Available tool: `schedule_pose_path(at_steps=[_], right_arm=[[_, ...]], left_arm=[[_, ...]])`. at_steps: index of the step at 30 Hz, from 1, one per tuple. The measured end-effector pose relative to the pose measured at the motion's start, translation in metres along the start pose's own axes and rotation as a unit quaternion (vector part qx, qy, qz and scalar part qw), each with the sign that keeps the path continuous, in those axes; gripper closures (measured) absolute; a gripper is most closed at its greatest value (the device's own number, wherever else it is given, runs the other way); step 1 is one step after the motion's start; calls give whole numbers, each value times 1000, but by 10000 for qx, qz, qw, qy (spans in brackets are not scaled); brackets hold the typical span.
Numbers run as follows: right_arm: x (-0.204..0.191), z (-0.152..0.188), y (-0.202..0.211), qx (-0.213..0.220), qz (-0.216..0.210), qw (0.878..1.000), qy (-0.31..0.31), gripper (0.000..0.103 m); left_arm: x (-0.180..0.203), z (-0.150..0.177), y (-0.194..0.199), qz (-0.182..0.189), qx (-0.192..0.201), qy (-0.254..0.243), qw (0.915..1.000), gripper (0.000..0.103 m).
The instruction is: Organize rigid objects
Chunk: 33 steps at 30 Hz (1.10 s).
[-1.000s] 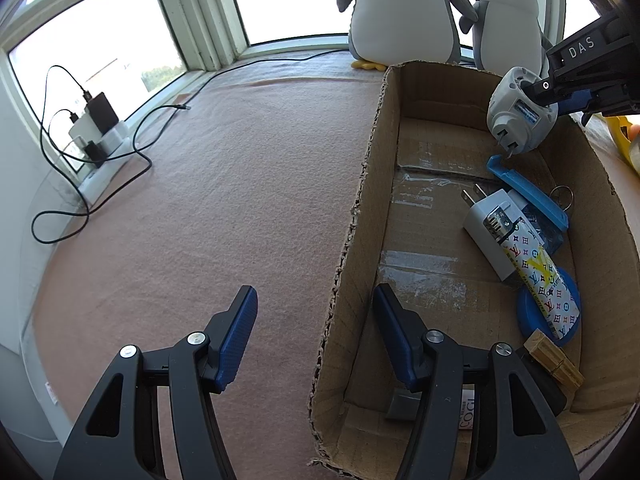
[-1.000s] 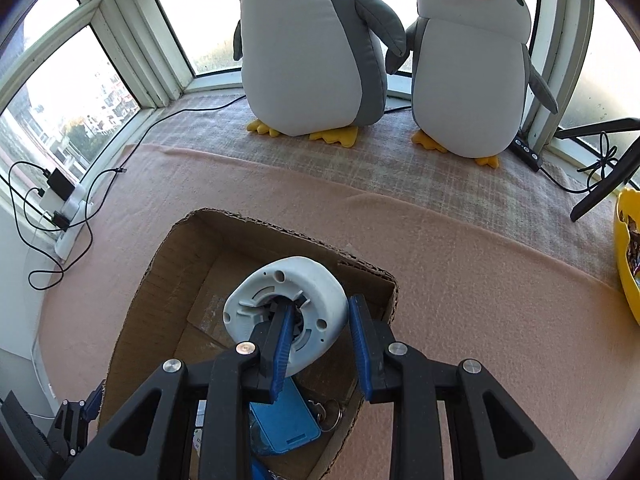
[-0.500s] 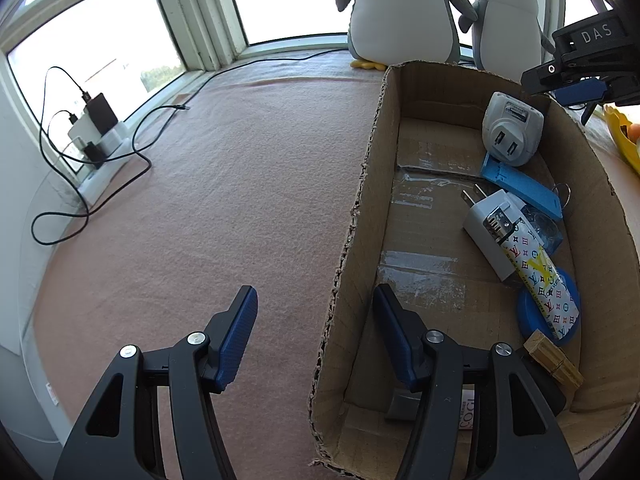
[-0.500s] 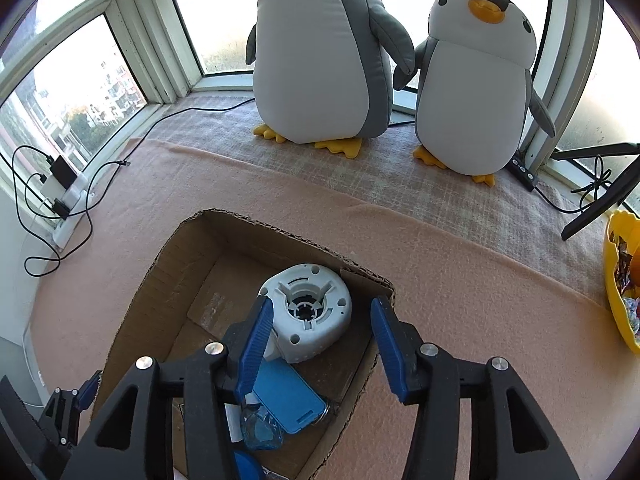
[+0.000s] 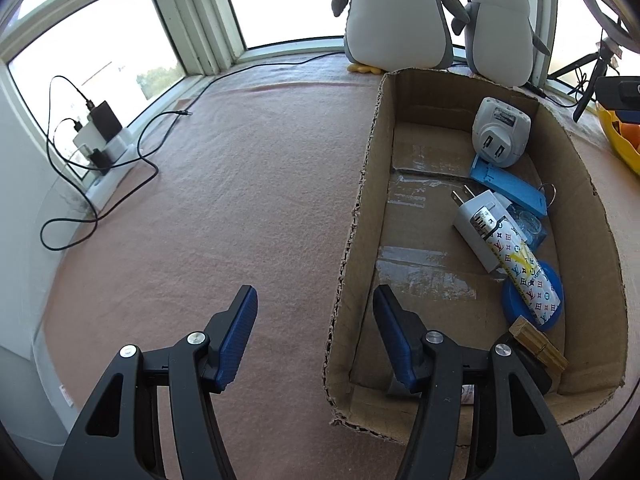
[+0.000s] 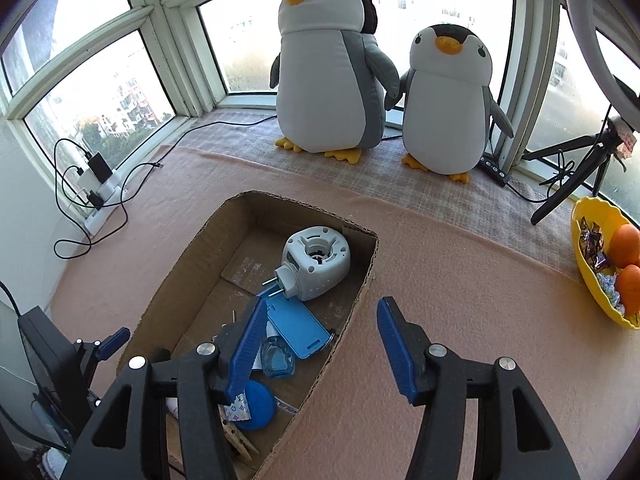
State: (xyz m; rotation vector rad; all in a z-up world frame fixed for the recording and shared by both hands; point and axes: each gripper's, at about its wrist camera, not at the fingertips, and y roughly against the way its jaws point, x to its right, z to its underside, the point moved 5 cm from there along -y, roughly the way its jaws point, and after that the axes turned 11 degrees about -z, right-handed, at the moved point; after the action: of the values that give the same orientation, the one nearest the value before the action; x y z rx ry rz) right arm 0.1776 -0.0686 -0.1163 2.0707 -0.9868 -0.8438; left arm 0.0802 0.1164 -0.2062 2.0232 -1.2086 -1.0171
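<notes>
The cardboard box (image 6: 362,280) is matt brown corrugated board with rough, ragged cut edges; glossy clear tape strips (image 5: 428,280) cross its floor. The round plug-in device (image 6: 316,262) is smooth, matt white plastic with metal prongs. The blue case (image 5: 508,182) is smooth plastic. The clothespin (image 5: 538,344) is bare wood. The mat (image 5: 240,200) is pink, felt-like cloth with a fuzzy nap. The plush penguins (image 6: 332,80) are soft matt fabric. The gripper pads (image 6: 394,344) are textured blue.

The round white plug-in device (image 6: 316,263) lies on its side at the far end of the cardboard box (image 6: 362,280), mid-frame, its two prongs toward the blue flat case (image 6: 298,330).
</notes>
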Motion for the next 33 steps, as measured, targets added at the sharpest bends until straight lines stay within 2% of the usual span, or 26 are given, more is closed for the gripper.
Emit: schedule_pose_path(at_steps=[5, 8, 13, 16, 23, 33], right_arm=[[-5, 13, 29, 251, 81, 9996, -29, 41], [-10, 20, 43, 377, 216, 9991, 12, 38], [-18, 29, 66, 595, 288, 9978, -3, 33], [-21, 33, 78, 691, 334, 9970, -8, 33], [-26, 45, 99, 921, 458, 9946, -104, 28], [-29, 51, 112, 1047, 618, 9926, -62, 27]], left_arm=[[-8, -7, 25, 84, 139, 120, 9998, 42], [-9, -11, 46, 109, 319, 133, 9993, 33], [-9, -19, 78, 178, 570, 85, 9982, 33], [-11, -23, 94, 211, 694, 102, 9973, 24], [-15, -30, 125, 309, 944, 201, 9949, 23], [-10, -30, 140, 340, 1074, 131, 9936, 23]])
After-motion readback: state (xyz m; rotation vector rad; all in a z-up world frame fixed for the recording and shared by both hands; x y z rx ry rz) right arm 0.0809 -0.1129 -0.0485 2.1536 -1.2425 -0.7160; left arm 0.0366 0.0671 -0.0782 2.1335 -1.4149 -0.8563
